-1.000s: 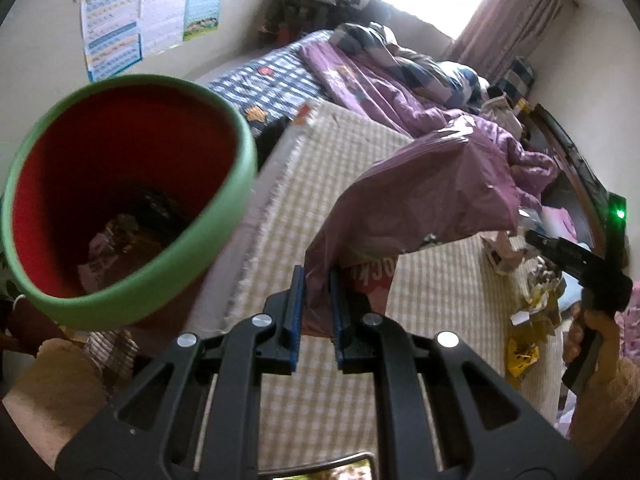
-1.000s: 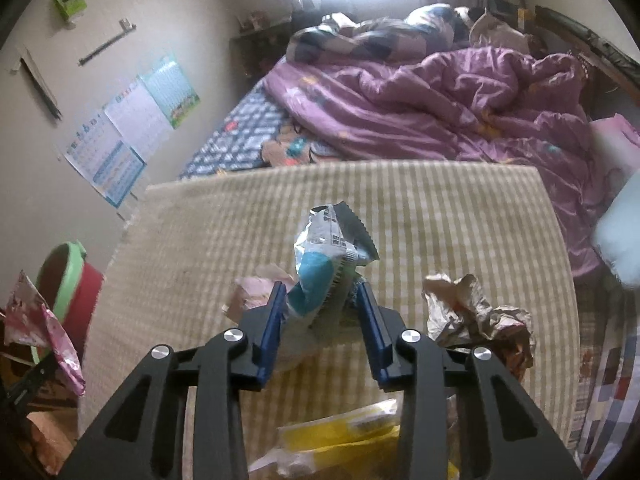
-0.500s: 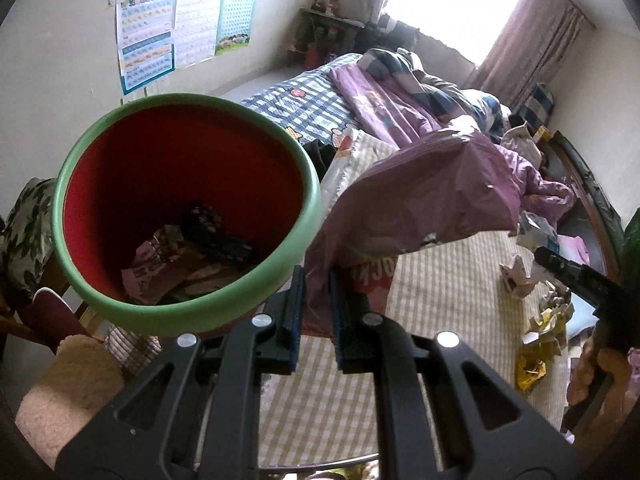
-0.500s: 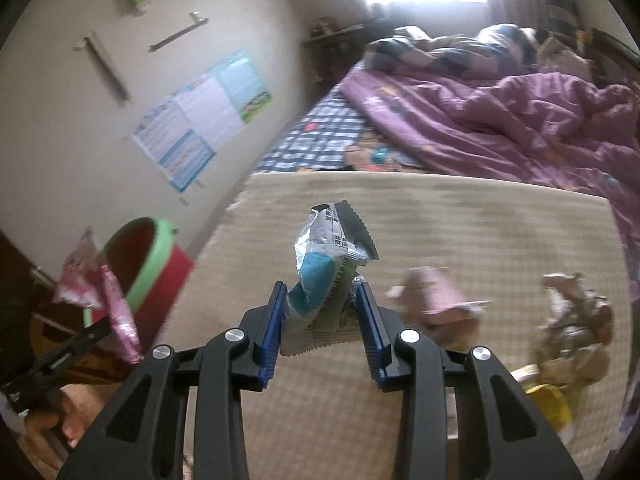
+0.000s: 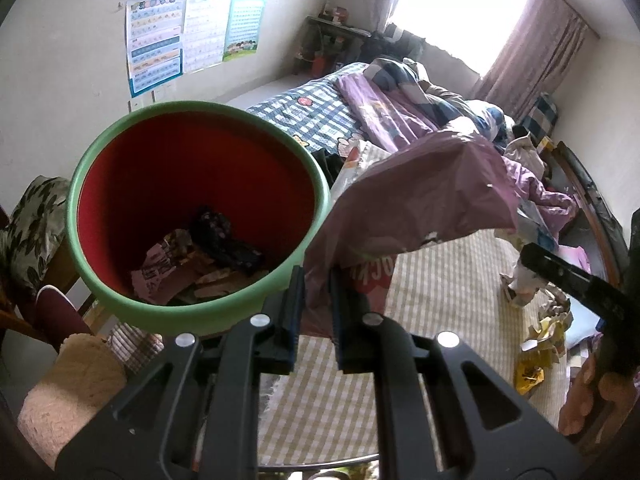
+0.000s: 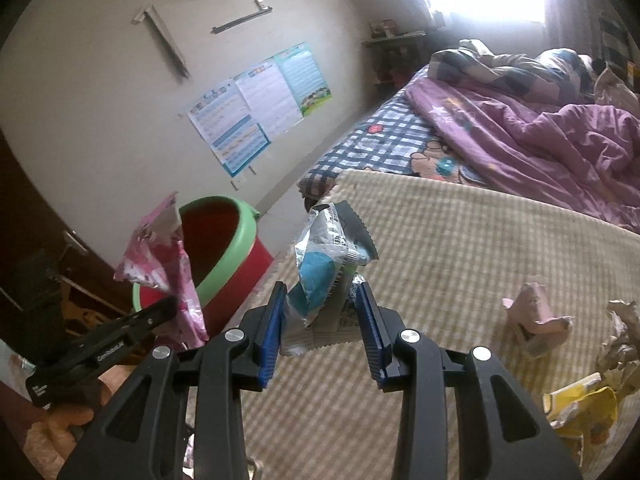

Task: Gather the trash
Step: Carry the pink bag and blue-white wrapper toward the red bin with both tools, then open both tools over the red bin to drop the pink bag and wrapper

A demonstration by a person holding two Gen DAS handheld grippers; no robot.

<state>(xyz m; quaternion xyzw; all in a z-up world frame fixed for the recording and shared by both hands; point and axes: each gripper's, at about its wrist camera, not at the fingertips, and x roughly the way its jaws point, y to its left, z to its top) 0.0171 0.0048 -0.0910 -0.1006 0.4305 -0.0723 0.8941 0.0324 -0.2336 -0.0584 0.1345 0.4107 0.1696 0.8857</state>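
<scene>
Left gripper (image 5: 316,304): jaws pressed together, pinching the lower edge of a pink snack bag (image 5: 416,196). The bag fans up and to the right, just beside the right rim of the trash bin (image 5: 200,312), not inside it. The bin has a green rim and red inside, and sits to the left of the checked beige tablecloth (image 5: 440,288). Wrappers (image 5: 168,276) already lie at its bottom, plus a dark crumpled item.

Right gripper (image 6: 320,320): jaws part closed, clamped on a silver and blue wrapper (image 6: 324,268), which is held upright over the near left part of the tablecloth. In the right wrist view the bin is to the left, beyond the table edge, with the pink bag in front of it.

Loose trash sits on the right side of the table: a pink crumpled wrapper (image 6: 534,320), a brown crumpled paper (image 6: 620,340) and a yellow packet (image 6: 580,408) nearest.

Far side: a bed with a purple duvet (image 6: 540,136). Posters (image 5: 188,32) are on the wall.
</scene>
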